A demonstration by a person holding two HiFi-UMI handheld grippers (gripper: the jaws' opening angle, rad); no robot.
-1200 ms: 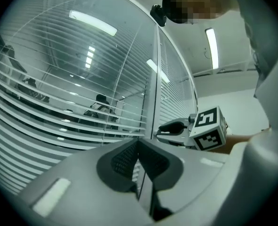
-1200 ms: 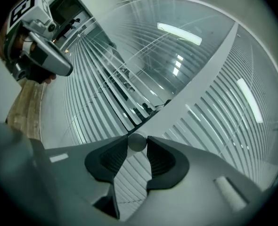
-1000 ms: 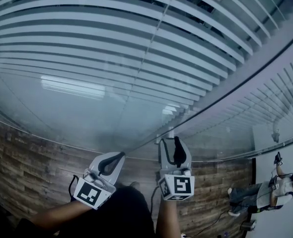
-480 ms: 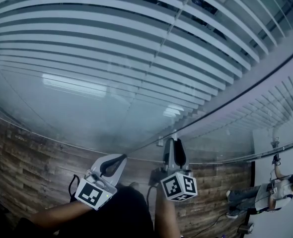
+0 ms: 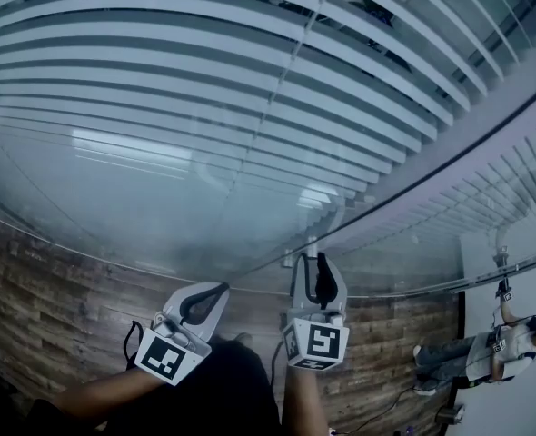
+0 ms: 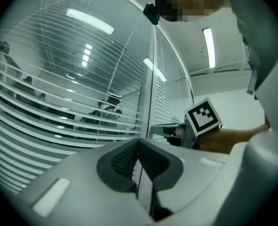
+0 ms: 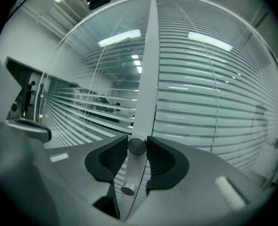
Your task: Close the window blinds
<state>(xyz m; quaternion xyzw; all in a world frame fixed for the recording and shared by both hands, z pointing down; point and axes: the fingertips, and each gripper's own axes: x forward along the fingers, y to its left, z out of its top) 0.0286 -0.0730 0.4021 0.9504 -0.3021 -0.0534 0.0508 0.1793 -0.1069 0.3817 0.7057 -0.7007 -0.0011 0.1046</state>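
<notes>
1. We see the right gripper (image 5: 319, 263) raised to the vertical frame post (image 7: 146, 69) that stands between two glass panes.
2. In the right gripper view its jaws are partly closed, and both dark pads (image 7: 111, 160) press on a small round knob (image 7: 136, 146) that sticks out from this post. So this gripper has hold of the knob.
3. A second, smaller round stub (image 7: 127, 190) sits lower on the same post, between the jaws but nearer to the camera. We cannot tell if the pads touch it.
4. The left gripper (image 5: 221, 289) is held beside the right one, a little lower and apart from the post. In its own view the two pads meet, and nothing is between them.
5. The window blinds (image 5: 204, 80) hang behind the glass, above and to the left of the grippers. Their slats lie nearly flat, with dark gaps between them, and through these gaps we see a room on the other side.
6. A second set of blinds (image 5: 513, 189) is on the pane to the right of the post.
7. Another person (image 5: 495, 348) stands on the wooden floor (image 5: 50, 307) at the far right edge of the head view.
</notes>
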